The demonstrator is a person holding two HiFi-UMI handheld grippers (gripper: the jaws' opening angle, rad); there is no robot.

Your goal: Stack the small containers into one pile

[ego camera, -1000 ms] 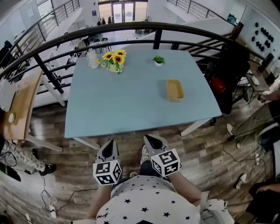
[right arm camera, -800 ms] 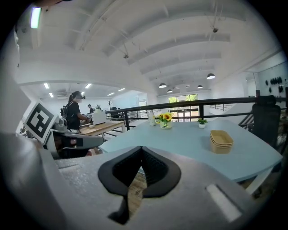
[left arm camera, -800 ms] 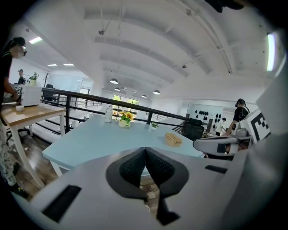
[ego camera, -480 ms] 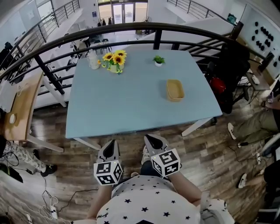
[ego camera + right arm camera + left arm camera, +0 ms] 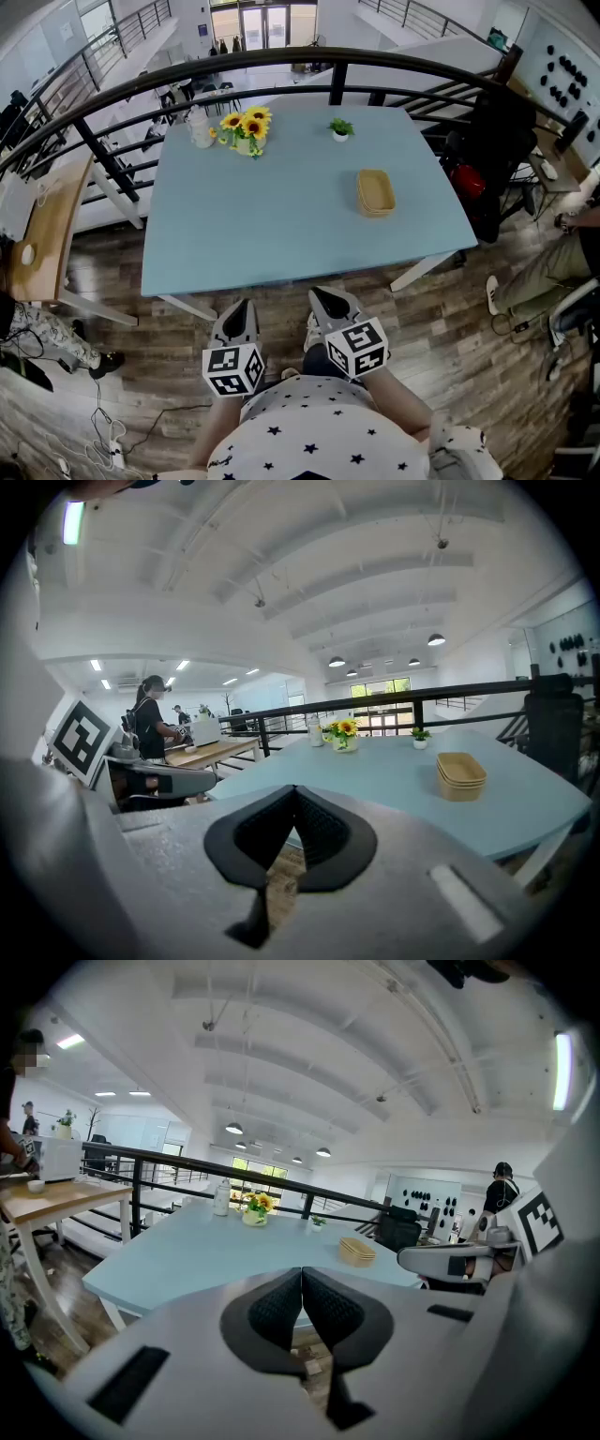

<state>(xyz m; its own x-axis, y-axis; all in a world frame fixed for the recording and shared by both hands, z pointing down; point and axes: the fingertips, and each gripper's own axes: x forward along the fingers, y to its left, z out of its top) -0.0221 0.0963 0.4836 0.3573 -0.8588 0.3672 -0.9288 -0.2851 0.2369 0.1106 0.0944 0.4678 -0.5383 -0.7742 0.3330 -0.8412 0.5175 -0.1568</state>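
Tan containers (image 5: 375, 193) sit stacked on the pale-blue worktop (image 5: 272, 225), well ahead of the left claw (image 5: 240, 306) and right claw (image 5: 319, 296), each pressed together, empty.

Containers (image 5: 375, 193) sit stacked on desk (image 5: 272, 225), right side. Flowers (image 5: 246, 127) far left, bottle (image 5: 198, 127) left of them; small plant (image 5: 340, 128) right of flowers. Railing (image 5: 281, 58) behind desk.
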